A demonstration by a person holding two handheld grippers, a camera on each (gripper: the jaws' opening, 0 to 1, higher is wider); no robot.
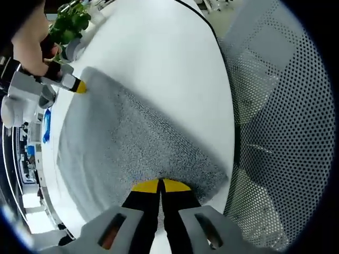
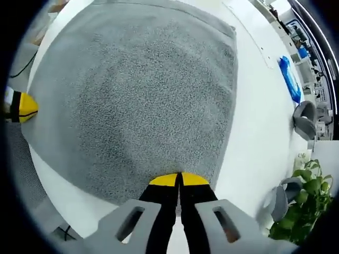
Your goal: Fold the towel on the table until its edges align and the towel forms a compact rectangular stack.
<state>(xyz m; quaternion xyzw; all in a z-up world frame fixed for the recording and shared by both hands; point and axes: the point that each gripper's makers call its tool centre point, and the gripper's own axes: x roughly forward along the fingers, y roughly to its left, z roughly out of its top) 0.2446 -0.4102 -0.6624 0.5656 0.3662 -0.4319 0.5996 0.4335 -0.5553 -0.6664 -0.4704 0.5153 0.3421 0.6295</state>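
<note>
A grey towel lies spread flat on the white table. In the left gripper view my left gripper is shut on the towel's near edge, its yellow tips pressed together. My right gripper comes in at the upper left, at the towel's far corner, with a hand behind it. In the right gripper view the towel spreads wide, and my right gripper is shut on its near edge. The left gripper's yellow tip touches the towel's left corner.
A perforated grey chair back stands close beyond the table edge. A green plant sits near the right gripper, also seen as the plant at the top left. A blue item and grey chairs lie past the table.
</note>
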